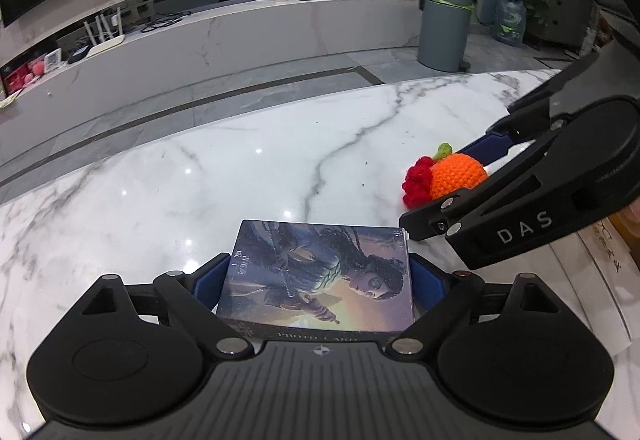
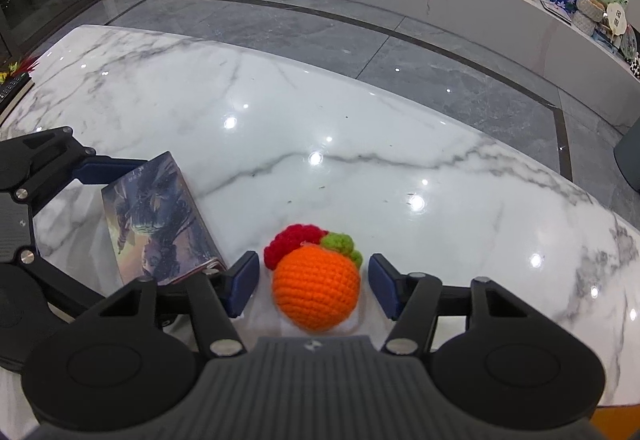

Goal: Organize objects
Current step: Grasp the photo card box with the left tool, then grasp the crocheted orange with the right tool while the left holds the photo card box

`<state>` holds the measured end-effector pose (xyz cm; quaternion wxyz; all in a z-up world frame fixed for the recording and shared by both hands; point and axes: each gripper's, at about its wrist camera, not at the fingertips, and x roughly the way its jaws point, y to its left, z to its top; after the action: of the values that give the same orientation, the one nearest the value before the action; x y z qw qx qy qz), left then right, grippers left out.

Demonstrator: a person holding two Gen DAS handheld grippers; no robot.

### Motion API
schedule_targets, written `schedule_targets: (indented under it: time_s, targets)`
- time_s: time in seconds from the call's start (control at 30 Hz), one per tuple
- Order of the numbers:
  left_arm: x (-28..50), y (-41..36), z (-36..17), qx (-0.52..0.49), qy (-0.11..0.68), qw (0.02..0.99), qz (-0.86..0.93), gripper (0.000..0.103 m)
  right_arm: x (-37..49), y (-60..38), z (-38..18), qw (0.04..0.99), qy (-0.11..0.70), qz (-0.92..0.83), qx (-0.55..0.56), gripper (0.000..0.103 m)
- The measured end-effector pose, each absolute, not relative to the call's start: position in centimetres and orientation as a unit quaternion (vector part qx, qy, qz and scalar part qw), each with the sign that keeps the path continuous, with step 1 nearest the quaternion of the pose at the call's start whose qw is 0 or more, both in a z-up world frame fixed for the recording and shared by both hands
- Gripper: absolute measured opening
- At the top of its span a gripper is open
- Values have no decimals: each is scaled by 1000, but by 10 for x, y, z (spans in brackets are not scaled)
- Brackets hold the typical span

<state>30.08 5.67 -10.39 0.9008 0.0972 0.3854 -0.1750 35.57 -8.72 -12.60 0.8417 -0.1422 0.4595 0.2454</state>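
Observation:
A photo card box (image 1: 320,272) with a dark illustrated cover lies flat on the white marble table (image 1: 240,176). My left gripper (image 1: 320,260) is open wide, one blue pad on each side of the box. From the right wrist view the same box (image 2: 160,216) sits between the left gripper's fingers (image 2: 116,164). A crocheted orange fruit (image 2: 316,288) with a green leaf and a red berry cluster (image 2: 292,240) rests on the table. My right gripper (image 2: 313,262) straddles it, open, with a small gap at each pad. In the left wrist view the fruit (image 1: 456,176) shows between the right gripper's fingers (image 1: 424,218).
White books or boxes (image 1: 600,260) lie at the table's right edge. A dark remote (image 2: 12,88) sits at the far left of the table. Beyond the table's far edge are grey floor, a grey bin (image 1: 444,28), a water bottle (image 1: 510,16) and a long low bench (image 1: 240,28).

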Motion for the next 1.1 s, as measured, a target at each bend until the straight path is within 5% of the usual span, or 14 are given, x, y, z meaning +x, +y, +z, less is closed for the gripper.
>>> schedule_targets:
  time_s: [0.4, 0.6, 0.77, 1.1]
  targets:
    - [267, 56, -103, 80, 392, 901, -167, 103, 327, -87, -123, 838, 464, 246, -147, 49]
    - [233, 59, -101, 78, 397, 900, -163, 103, 296, -91, -122, 839, 466, 241, -144, 36]
    - [194, 60, -100, 77, 398, 899, -165, 103, 268, -98, -121, 842, 465, 234, -140, 10]
    - [156, 65, -99, 71, 391, 904, -160, 103, 230, -114, -122, 844, 465, 235, -127, 0]
